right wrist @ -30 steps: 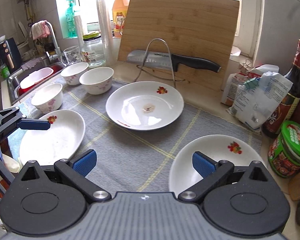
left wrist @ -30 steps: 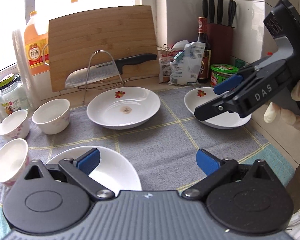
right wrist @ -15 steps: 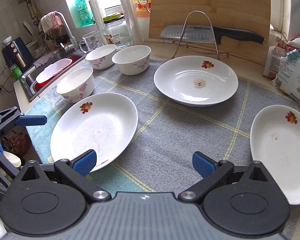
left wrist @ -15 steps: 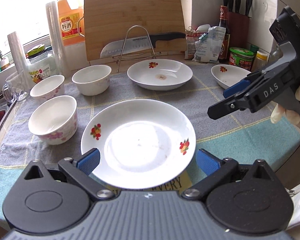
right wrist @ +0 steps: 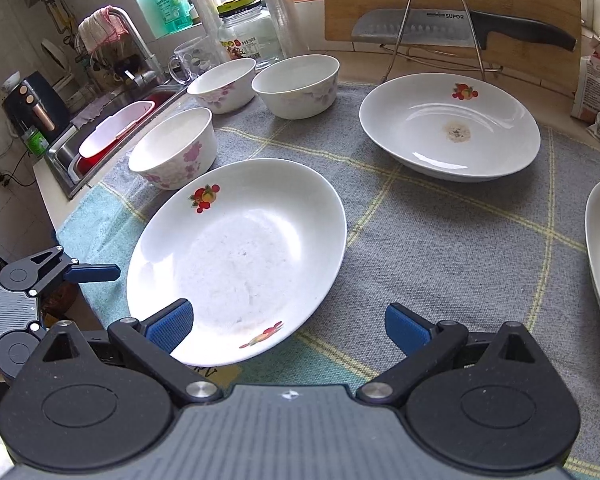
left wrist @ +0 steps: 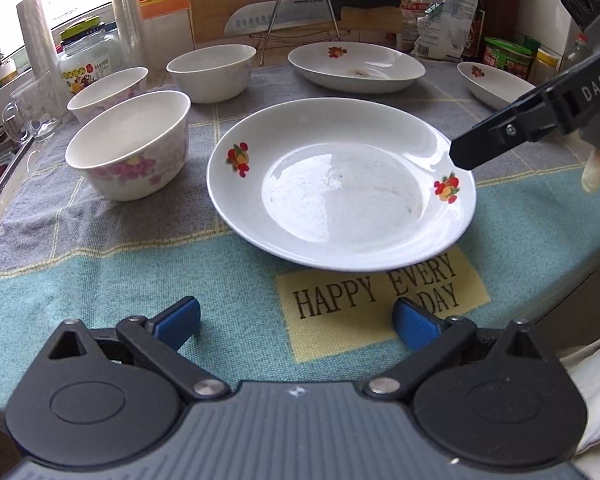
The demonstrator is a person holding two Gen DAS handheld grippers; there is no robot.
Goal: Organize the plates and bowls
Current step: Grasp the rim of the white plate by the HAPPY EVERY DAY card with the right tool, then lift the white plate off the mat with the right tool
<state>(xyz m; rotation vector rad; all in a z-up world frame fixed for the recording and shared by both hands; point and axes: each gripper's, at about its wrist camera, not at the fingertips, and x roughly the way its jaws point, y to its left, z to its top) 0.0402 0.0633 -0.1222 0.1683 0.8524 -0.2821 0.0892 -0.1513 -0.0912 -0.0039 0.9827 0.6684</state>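
Since a second ago I had pulled both grippers back toward the near edge of the counter, so the near plate (left wrist: pixel 340 184) filled much more of both views. My left gripper (left wrist: pixel 296 322) was spread wide with nothing in it, low over the blue part of the cloth (left wrist: pixel 100 272), just short of that plate. My right gripper (right wrist: pixel 288 322) was wide too and held nothing. Its left finger (right wrist: pixel 170 326) sat at the plate's near rim, but I could not tell if it touched.

Past the near plate, on its left, stood a flowered bowl (left wrist: pixel 130 146). Two more bowls (right wrist: pixel 260 84) stood side by side farther back. A second plate (right wrist: pixel 450 126), with a brown spot in its middle, lay near the knife rack (right wrist: pixel 436 28). A third plate (left wrist: pixel 496 82) lay off to the right, by the jars.

I judged the job had barely started. All three plates lay apart, and none of the bowls sat inside another. Nothing was stacked. Every plate and bowl was left to gather, and the near plate looked like the first one to pick up.
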